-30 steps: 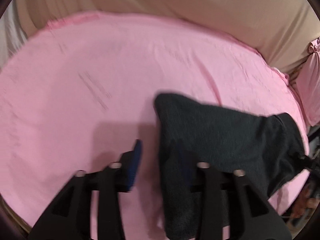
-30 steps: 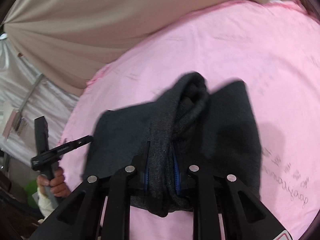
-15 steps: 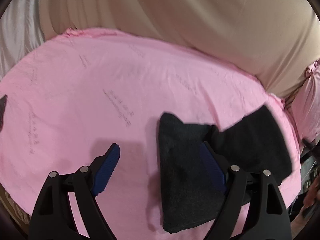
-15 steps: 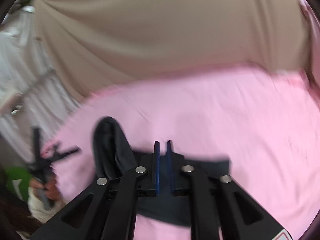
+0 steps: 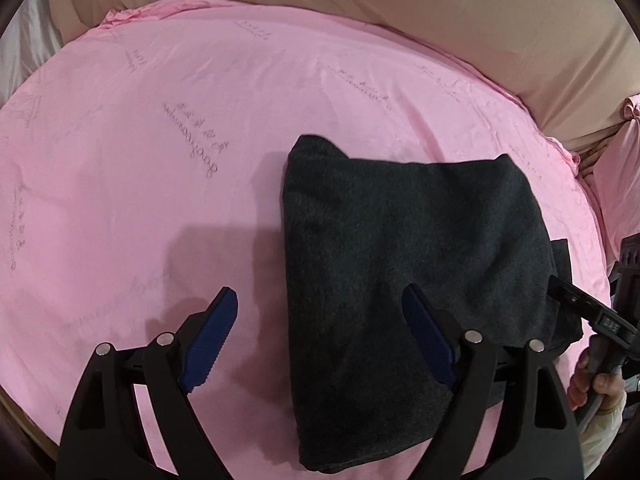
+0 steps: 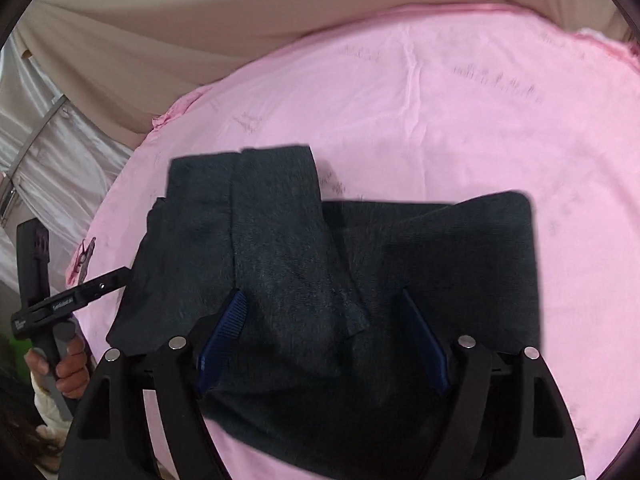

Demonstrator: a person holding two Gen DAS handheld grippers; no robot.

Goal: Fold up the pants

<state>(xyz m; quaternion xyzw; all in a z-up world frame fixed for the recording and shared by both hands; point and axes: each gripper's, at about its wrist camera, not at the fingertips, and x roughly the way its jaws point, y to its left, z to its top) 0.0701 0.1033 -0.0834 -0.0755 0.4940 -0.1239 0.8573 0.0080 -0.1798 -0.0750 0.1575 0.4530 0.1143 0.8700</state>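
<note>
One pair of dark charcoal pants (image 5: 408, 248) lies folded on a bed covered by one pink sheet (image 5: 160, 140) printed with faint script. Two hand-held grippers are in view, each with two blue-padded fingers.

In the left wrist view, the pants sit as a smooth, thick rectangle from the centre toward 4 o'clock, their folded edge running from 12 to 6 o'clock through the middle of the picture. At 4 o'clock, at the bed's edge, a person's hand (image 5: 596, 388) grips the handle of the other gripper. A beige fabric backdrop (image 5: 440, 8) fills the top.

The right wrist view alone shows the far layering: a narrower folded flap (image 6: 276, 240) lying over the wider bundle and reaching toward 10 o'clock. At 8 o'clock a hand (image 6: 68, 368) holds the other gripper's handle. A pale curtain with a metal rail (image 6: 36, 136) hangs at 9 o'clock.

The left gripper (image 5: 320, 320) has its jaws spread wide and opening; its left pad (image 5: 212, 340) is above bare sheet, its right pad (image 5: 428, 340) above the pants, neither pressing cloth. The right gripper (image 6: 320, 320) is opening too, jaws wide, with the pants' cloth lying loose between the pads, released.
</note>
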